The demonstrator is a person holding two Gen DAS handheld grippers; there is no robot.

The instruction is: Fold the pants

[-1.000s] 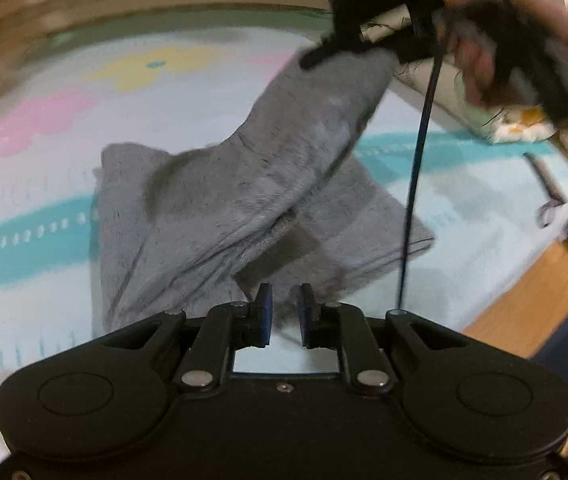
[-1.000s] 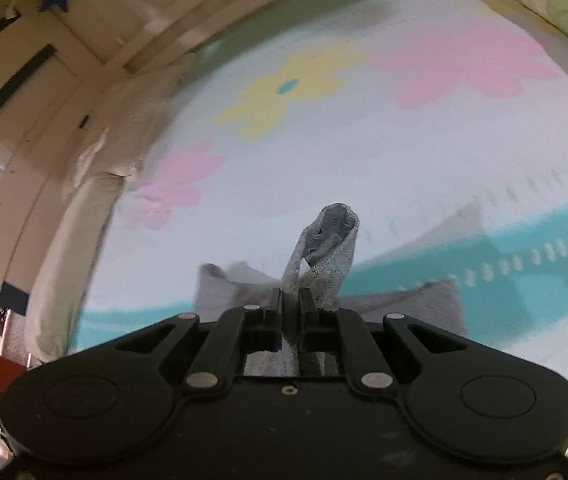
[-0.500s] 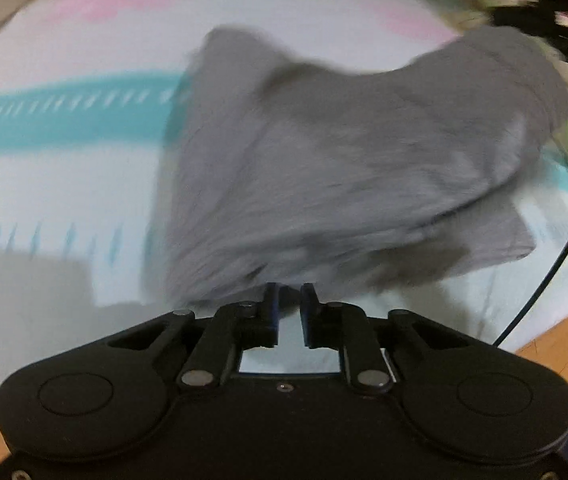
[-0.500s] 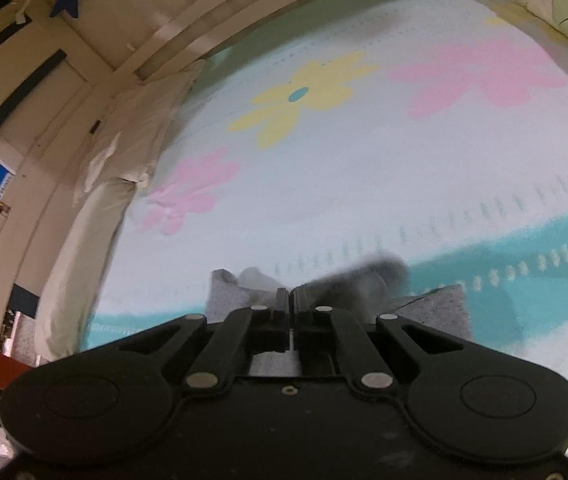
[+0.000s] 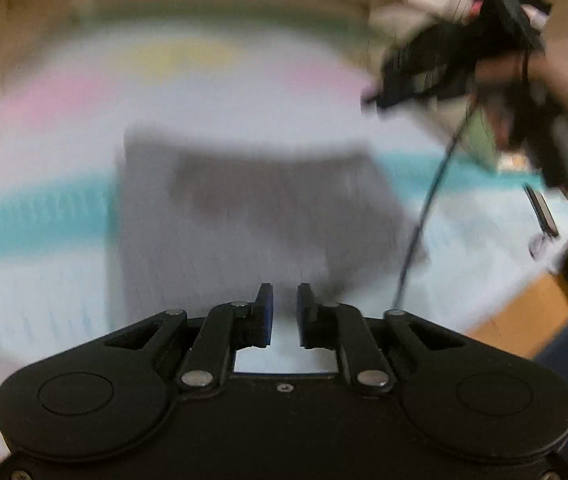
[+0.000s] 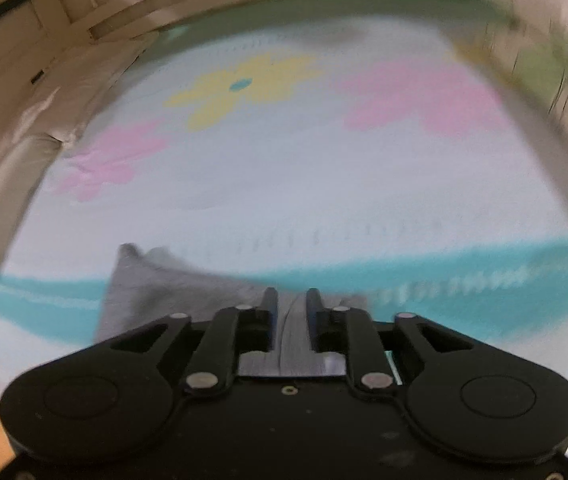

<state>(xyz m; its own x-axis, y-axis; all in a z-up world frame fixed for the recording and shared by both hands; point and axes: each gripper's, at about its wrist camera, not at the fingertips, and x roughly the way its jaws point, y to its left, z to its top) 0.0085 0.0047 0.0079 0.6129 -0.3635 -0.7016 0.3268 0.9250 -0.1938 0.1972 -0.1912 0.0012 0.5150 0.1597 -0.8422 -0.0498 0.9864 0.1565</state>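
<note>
- Pants (image 5: 244, 216): grey, lying folded in a block on the flowered bed cover (image 6: 323, 184).
- Left claw (image 5: 282, 300): narrow gap, empty, above near edge of pants.
- Right claw (image 6: 291, 300): narrow gap, nothing gripped, over pants.

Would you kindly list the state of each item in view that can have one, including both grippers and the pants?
Grey pants: lying flat on the bed in a folded block, nothing holding them.
Left gripper: open, empty, at the near edge of the pants.
Right gripper: open, empty, above the pants.
Bedsheet: spread flat under the pants.
Black cable: hanging loose from the right gripper.
</note>
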